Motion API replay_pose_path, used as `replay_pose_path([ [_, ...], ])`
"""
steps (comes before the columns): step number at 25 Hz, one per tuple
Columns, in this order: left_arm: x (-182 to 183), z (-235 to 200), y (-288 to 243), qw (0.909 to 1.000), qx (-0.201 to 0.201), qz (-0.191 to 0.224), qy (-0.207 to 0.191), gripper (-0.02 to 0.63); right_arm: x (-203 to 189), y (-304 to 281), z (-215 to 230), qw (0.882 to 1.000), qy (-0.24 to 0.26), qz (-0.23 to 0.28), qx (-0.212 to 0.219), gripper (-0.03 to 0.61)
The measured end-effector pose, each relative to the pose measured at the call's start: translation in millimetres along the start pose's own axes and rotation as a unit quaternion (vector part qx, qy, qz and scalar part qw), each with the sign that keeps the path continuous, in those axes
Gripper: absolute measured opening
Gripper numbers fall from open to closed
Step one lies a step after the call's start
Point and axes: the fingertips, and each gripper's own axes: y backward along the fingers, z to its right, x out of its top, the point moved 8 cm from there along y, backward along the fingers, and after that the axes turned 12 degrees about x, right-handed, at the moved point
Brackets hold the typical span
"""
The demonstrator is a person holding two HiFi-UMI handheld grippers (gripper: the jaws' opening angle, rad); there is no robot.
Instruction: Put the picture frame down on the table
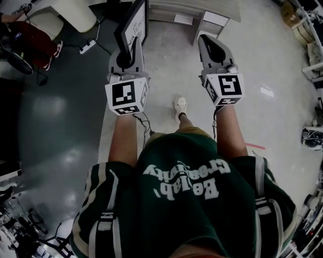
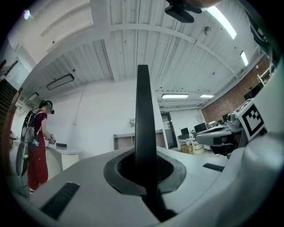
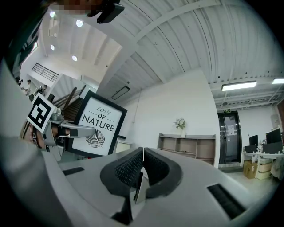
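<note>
From the head view, the person stands on the open floor with both tools held out in front. The left gripper [image 1: 132, 50] has the picture frame [image 1: 132, 21] clamped by its lower edge, so the frame stands upright in the air. It is short of the near edge of the table [image 1: 192, 7] and off towards that worktop's left corner, not touching it. The right gripper [image 1: 207, 41] is level with it, well apart to the right, and carries nothing.

The left gripper view looks along the left gripper [image 2: 144, 170]. The picture frame [image 2: 143, 115] is seen edge-on as a dark, narrow blade rising from between the pads, with the jaws closed tight on it.

In the right gripper view the right gripper [image 3: 142, 155] has its ribbed pads pressed together, with nothing held. To its left the picture frame [image 3: 98, 126] faces the camera: black border, white print, held from below by the left gripper [image 3: 66, 129].

The frame looks stiff and fairly light, but probably glazed, so fragile. It is top-heavy in a one-edge grip and may swing. The border is the place to hold, never the face, and it should meet the worktop bottom edge first, well in from the near edge
</note>
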Motion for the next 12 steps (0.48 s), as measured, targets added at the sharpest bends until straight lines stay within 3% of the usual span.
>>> replay_pose_path([
  [12, -18, 12, -162, 0.9996, 0.029, -0.003, -0.003, 0.026, -25, -116, 137, 1.000, -0.002, 0.000, 0.025, 0.035],
])
